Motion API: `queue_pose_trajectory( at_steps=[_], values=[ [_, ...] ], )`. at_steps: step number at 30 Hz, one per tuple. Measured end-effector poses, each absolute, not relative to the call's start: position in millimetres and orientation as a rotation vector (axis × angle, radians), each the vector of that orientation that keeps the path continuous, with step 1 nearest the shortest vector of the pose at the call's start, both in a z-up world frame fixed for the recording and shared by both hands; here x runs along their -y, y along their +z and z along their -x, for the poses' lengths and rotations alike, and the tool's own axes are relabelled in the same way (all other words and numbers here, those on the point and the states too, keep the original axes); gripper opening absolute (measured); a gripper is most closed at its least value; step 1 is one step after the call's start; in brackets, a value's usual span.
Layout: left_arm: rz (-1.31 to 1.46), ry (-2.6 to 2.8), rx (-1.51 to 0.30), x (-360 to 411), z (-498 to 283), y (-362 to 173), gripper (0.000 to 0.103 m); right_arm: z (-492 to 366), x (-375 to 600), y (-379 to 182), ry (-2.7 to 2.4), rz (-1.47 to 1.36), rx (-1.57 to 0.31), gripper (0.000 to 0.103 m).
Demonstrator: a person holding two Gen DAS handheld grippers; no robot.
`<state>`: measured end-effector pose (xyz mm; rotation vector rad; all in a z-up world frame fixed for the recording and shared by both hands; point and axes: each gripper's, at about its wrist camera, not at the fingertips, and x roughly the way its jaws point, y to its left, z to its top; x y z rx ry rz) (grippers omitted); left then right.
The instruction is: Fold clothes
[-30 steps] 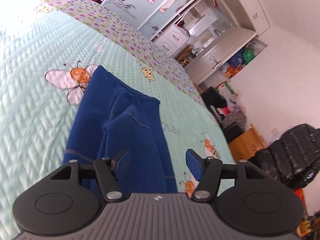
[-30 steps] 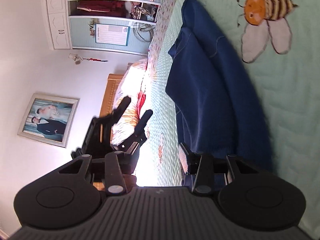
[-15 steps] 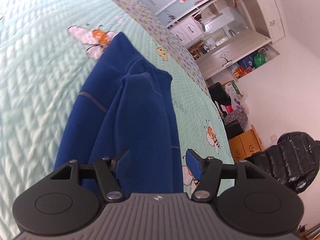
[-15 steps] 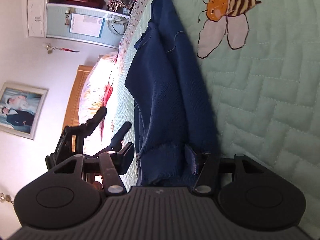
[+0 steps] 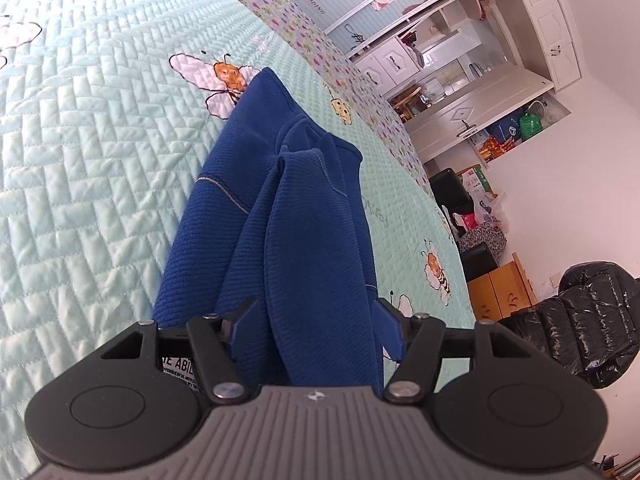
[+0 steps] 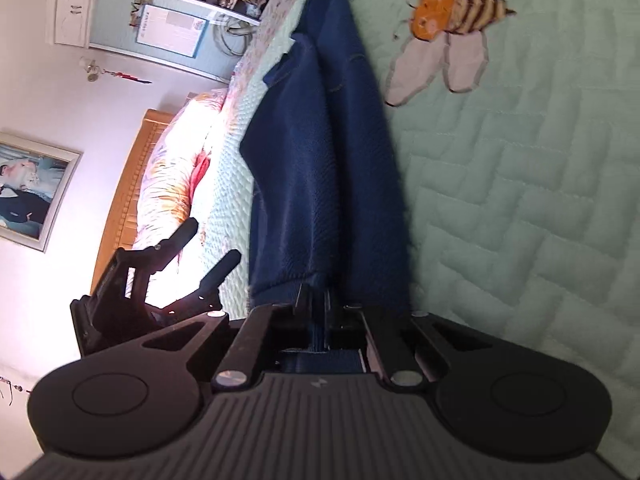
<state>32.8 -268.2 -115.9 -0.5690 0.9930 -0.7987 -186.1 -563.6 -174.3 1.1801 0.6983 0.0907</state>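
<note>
**Blue garment gripped at one end on a quilted bedspread**

While the right gripper (image 6: 318, 312) is clamping the ribbed hem of the blue sweater (image 6: 320, 168) between fingers drawn tightly together, the left gripper (image 5: 316, 320) is holding its two blue-padded fingers (image 5: 390, 330) wide apart, with sweater fabric lying in the gap between them. Whether either pad is touching the cloth cannot be told. In the right wrist view the left gripper (image 6: 208, 254) is appearing beside the sweater's near end, its fingers spread.

The sweater is lying lengthwise as a narrow, bunched strip on the pale green quilted bedspread (image 5: 88, 168), running away from both grippers toward the far edge of the bed. An upper layer is lying folded over a lower one, and a pale seam line (image 5: 224, 194) is crossing the lower layer. The far end of the sweater is touching and partly covering a printed bee (image 5: 224, 76) on the bedspread; in the right wrist view a bee (image 6: 456, 8) is sitting just beside the sweater's long edge.

A floral pillow (image 6: 172, 184) is resting against a wooden headboard (image 6: 124, 196), and a black padded jacket (image 5: 580, 320) is lying beyond the bed's edge.
</note>
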Motion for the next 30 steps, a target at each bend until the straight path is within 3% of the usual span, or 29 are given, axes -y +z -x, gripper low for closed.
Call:
queue_pose_trajectory(
  at_steps=[7, 10, 12, 22, 27, 28, 29, 30],
  values=[
    [0.546, -0.825, -0.99, 281, -39, -112, 0.064, 185, 562, -171, 0.113, -1.104, -0.704, 0.006],
    [0.542, -0.838, -0.97, 289, -49, -104, 0.064, 191, 569, -173, 0.128, -1.17, -0.678, 0.016],
    [0.54, -0.847, -0.957, 294, -56, -99, 0.064, 194, 576, -166, 0.116, -1.169, -0.641, 0.029],
    [0.518, -0.915, -0.866, 340, -101, -68, 0.064, 124, 585, -142, 0.369, -1.17, -0.471, 0.03],
    [0.491, -0.85, -0.939, 369, -152, -105, 0.064, 81, 573, -179, 0.492, -1.212, -0.539, 0.055],
    [0.51, -0.809, -0.969, 367, -162, -122, 0.061, 77, 571, -193, 0.477, -1.222, -0.574, 0.054],
    [0.551, -0.788, -0.983, 361, -169, -137, 0.042, 78, 568, -203, 0.462, -1.182, -0.576, 0.029],
    [0.592, -0.767, -0.997, 356, -176, -151, 0.023, 83, 566, -206, 0.443, -1.124, -0.557, 0.013]
  ],
)
